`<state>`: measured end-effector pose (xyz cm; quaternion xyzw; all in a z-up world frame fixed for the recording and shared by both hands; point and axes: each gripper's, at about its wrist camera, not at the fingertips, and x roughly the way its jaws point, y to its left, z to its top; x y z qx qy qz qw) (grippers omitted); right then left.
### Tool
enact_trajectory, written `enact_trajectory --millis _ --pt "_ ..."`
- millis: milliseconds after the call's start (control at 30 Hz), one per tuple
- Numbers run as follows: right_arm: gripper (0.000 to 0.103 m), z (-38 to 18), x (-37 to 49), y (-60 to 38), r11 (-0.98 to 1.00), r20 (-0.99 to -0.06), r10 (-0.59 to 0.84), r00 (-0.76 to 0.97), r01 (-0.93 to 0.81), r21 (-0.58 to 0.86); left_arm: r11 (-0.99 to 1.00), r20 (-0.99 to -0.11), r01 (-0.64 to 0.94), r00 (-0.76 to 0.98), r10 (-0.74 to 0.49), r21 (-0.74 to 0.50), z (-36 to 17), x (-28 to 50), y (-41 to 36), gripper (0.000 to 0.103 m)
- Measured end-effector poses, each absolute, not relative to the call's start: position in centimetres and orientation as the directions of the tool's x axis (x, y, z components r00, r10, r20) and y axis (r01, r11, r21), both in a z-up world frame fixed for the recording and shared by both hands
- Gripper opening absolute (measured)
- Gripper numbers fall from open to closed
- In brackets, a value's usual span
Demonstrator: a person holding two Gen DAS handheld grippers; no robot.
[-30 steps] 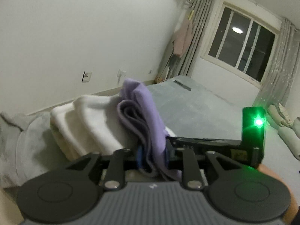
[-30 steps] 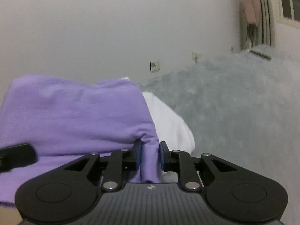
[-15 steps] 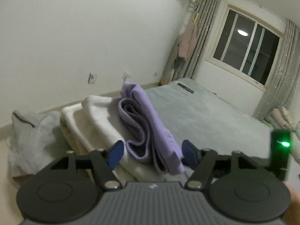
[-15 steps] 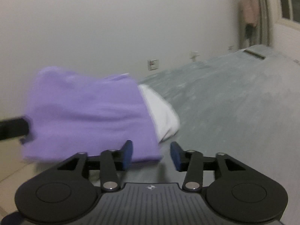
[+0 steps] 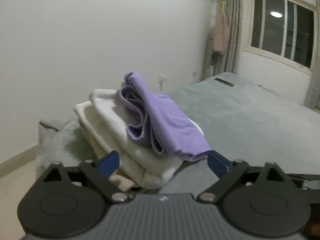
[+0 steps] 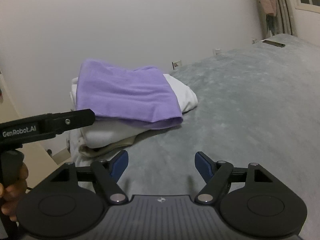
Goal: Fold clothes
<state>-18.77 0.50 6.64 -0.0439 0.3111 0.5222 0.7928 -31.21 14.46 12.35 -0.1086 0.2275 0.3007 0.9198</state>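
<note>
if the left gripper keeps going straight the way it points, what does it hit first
Most likely the stack of folded clothes: the left gripper, jaws open, points at the white folded garment under the purple one. The white edge sits right between its fingertips, though exact depth is hard to judge.

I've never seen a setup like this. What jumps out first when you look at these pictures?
The folded purple garment stands out, lying on top of a stack of white and cream clothes at the edge of a grey bed. Nearest the lens, each view shows a black gripper with blue-tipped fingers: the right gripper and the left gripper both open, holding nothing.
</note>
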Motion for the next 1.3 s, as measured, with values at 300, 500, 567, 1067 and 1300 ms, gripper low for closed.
enact_trajectory --millis 300,500,567,1067,1300 --pt "0.085 7.6 -19.4 -1.4 0.469 -0.498 0.808 0.314 -0.855 0.222 0.742 -0.461 -0.668 0.642 0.613 0.056 12.5 -31.0 11.4 0.103" --pt "0.094 7.0 -20.0 -0.6 0.457 -0.497 0.81 0.311 -0.866 0.203 0.717 -0.442 -0.694 0.621 0.647 0.075 13.0 -31.3 10.5 0.103" --pt "0.095 6.9 -20.2 -0.4 0.46 -0.492 0.81 0.318 -0.866 0.198 0.71 -0.439 -0.696 0.607 0.662 0.108 12.9 -31.2 10.3 0.103" --pt "0.103 6.5 -20.7 -0.2 0.48 -0.462 0.815 0.351 -0.855 0.197 0.686 -0.477 -0.727 0.598 0.644 0.014 12.2 -33.0 10.3 0.103" --pt "0.103 6.5 -20.7 -0.3 0.49 -0.455 0.813 0.363 -0.849 0.198 0.693 -0.461 -0.718 0.595 0.658 0.064 12.1 -32.2 9.5 0.103"
